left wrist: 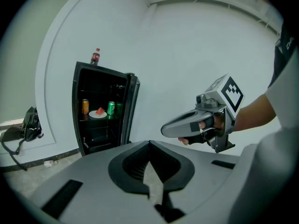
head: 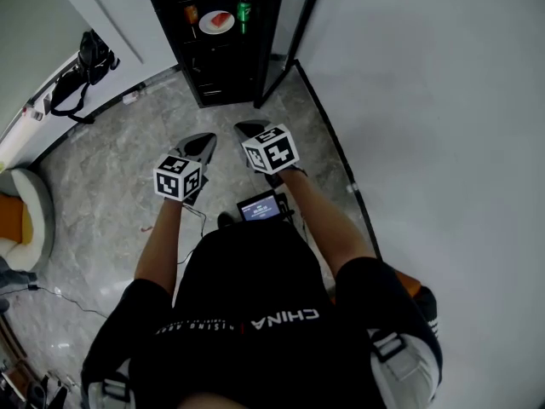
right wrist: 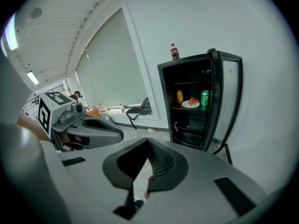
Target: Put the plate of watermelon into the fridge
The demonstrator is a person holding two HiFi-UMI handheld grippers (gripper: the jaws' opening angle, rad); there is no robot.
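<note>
The plate of watermelon [head: 216, 22] rests on a shelf inside the small black fridge [head: 174, 24], between an orange can [head: 192, 13] and a green can [head: 244, 11]. The left gripper view shows the plate [left wrist: 98, 114] too, as does the right gripper view [right wrist: 190, 103]. The fridge door [head: 294, 32] stands open to the right. My left gripper [head: 204, 141] and right gripper [head: 247, 129] hang side by side over the floor, well short of the fridge. Both are shut and hold nothing, as their own views show [left wrist: 149, 143] [right wrist: 148, 140].
A cola bottle [left wrist: 96, 56] stands on top of the fridge. A black bag [head: 81, 71] lies by the left wall, and a round seat [head: 25, 211] is at far left. A white wall [head: 443, 100] runs along the right. Grey marble floor [head: 119, 143] lies between me and the fridge.
</note>
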